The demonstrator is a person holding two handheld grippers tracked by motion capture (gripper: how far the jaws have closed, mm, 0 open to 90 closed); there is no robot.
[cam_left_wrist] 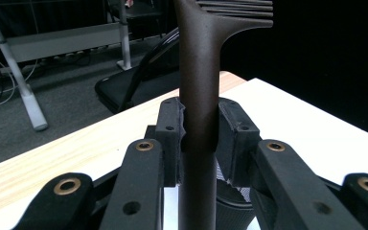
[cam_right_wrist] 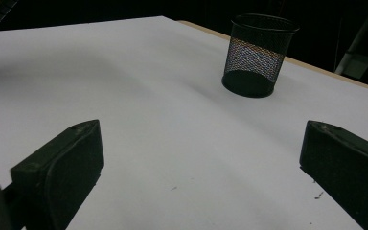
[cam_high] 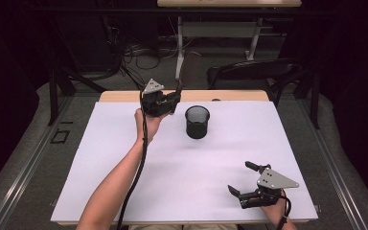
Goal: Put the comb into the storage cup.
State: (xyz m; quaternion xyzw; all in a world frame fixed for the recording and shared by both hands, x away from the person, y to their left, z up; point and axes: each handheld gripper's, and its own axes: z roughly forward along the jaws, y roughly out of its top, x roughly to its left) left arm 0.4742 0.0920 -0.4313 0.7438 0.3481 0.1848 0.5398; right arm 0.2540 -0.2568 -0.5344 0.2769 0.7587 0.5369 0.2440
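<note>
**A count of what is on and around the bench**

One bench (cam_high: 124, 191), covered by one white sheet. On it stands one black mesh cup (cam_high: 197, 122), upright. One dark comb (cam_left_wrist: 199, 96) is in the scene, its handle clamped between the pads of the left gripper (cam_high: 175, 98). Two grippers in all: that one, raised beside the cup, and the right gripper (cam_high: 242, 179), its jaws spread wide with nothing between them. Two hands hold them, one each. Beyond the bench's far edge sits one black chair (cam_high: 254, 72), and past it one further table (cam_high: 220, 28) on pale legs.
</note>
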